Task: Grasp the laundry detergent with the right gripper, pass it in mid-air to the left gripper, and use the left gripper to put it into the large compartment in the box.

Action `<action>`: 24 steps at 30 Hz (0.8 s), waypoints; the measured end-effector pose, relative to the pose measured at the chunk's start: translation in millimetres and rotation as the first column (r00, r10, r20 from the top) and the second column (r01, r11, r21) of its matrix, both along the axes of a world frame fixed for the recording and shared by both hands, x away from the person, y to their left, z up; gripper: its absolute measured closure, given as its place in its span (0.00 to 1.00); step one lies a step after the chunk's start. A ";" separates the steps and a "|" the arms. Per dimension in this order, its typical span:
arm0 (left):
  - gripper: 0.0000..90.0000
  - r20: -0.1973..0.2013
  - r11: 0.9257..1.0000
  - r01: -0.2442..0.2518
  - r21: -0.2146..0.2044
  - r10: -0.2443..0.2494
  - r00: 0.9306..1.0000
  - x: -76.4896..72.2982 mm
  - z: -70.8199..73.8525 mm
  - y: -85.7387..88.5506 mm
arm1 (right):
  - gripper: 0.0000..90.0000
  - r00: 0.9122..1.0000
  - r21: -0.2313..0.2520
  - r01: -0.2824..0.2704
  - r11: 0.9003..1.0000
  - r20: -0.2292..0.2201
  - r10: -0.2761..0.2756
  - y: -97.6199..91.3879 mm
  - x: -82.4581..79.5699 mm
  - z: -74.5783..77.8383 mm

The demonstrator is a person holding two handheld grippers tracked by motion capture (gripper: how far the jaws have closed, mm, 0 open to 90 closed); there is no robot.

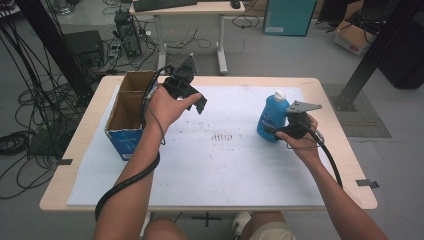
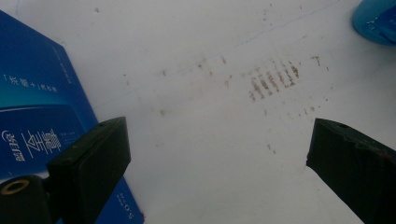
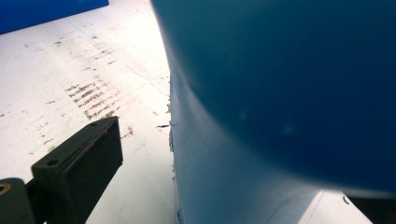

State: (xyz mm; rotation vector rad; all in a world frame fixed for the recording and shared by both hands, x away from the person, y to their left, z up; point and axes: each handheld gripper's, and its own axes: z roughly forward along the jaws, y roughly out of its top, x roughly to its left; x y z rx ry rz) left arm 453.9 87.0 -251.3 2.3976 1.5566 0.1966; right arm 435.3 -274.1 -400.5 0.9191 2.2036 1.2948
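Right tool (image 1: 283, 131) set around upright bottle (image 1: 271, 116), not visibly clamped (for lifting, likely). Left tool (image 1: 196, 102) gaping, idle beside box (image 1: 125, 112), above table (image 1: 225, 165).

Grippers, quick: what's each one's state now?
Left gripper: open, holding nothing, above the table.
Right gripper: at the blue bottle, jaws around it; grip cannot be told.

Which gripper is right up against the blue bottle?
The right gripper, beside the blue bottle. The left gripper is held up near the cardboard box.
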 end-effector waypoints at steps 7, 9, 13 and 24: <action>0.07 -0.004 1.000 0.002 -0.001 -0.002 1.000 0.4 -0.1 -0.9 | 0.02 1.000 0.000 -0.001 1.000 0.003 0.001 0.3 0.1 -0.5; 0.07 -0.004 1.000 0.002 -0.002 -0.003 1.000 0.3 0.2 -0.9 | 0.02 1.000 0.001 -0.002 1.000 0.003 0.002 0.1 -0.1 -0.3; 0.07 0.000 1.000 0.000 0.000 0.000 1.000 0.3 -0.1 -1.1 | 0.02 1.000 0.000 -0.001 1.000 0.006 0.001 0.2 0.0 -0.8; 0.07 -0.003 1.000 -0.002 0.002 0.002 1.000 -0.1 -1.2 -1.2 | 0.15 1.000 0.010 0.015 1.000 0.004 -0.015 0.6 2.3 -3.8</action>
